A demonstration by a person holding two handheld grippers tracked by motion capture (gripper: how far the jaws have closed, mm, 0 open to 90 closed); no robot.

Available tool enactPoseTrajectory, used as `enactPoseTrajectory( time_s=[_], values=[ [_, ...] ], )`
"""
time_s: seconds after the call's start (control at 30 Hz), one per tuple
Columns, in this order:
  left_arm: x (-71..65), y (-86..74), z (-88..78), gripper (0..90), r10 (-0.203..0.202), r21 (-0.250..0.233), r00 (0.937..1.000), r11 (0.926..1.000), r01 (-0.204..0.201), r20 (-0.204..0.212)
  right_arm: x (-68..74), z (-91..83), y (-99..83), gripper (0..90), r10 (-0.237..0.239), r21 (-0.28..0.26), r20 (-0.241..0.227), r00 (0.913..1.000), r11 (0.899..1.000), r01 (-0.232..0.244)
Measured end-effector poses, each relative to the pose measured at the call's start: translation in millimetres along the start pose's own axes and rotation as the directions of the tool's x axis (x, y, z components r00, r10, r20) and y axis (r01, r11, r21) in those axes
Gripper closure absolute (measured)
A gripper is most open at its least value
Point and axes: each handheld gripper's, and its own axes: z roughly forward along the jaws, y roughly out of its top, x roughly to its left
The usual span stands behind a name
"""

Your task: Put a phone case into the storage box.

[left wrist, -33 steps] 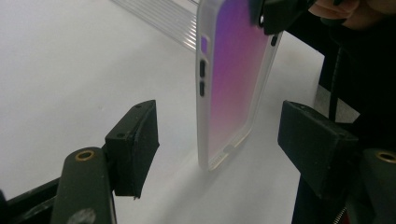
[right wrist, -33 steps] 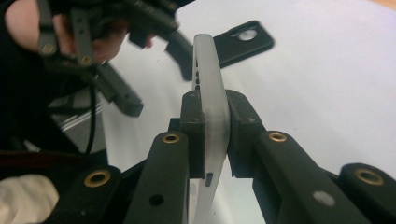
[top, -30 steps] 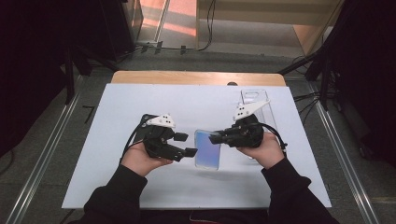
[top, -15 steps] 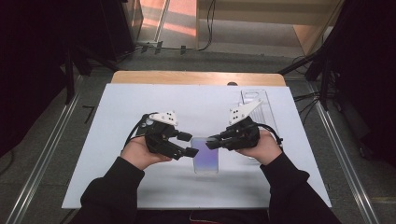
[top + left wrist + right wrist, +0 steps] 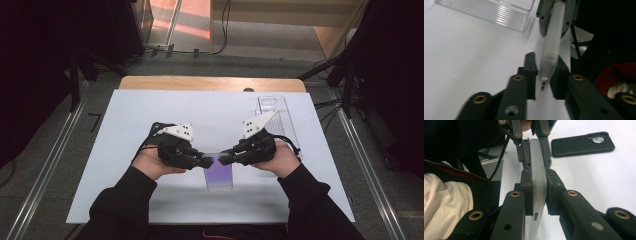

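Closing on the phone case (image 5: 218,172), the left tool (image 5: 204,161) now grips it.

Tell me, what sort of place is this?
Probably a lab or workshop set up for filming hand work. A white table stands between metal rails, with loose cables on the floor behind. A person holds a phone case between two grippers, left and right.

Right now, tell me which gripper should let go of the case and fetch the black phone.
Left, probably. The black phone lies just beside the left gripper, whose jaws have just been closing on the translucent phone case. The right gripper sits farther from it, jaws shut on the case.
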Motion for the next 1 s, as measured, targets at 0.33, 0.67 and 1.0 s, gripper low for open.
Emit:
enactPoseTrajectory(
  time_s=[0.33, 0.67, 1.0],
  values=[
    [2.8, 0.3, -2.8, 81.2, -0.069, 0.010, 0.9975, 0.9976, 0.069, 0.014, -0.1, -1.8, 0.5, 63.2, 0.050, -0.035, 0.017, 0.9986, 0.998, -0.049],
    [5.4, 1.3, -17.0, 81.0, -0.178, -0.013, 0.9783, 0.9840, 0.178, -0.106, 0.9, -9.8, -3.9, 35.2, 0.162, -0.154, 0.147, 0.9758, 0.978, -0.139],
    [6.5, 3.4, -27.7, 81.0, -0.269, -0.066, 0.9408, 0.9632, 0.260, -0.207, 4.1, -4.6, -9.3, 25.7, 0.218, -0.226, 0.159, 0.9630, 0.958, -0.179]
  ],
)
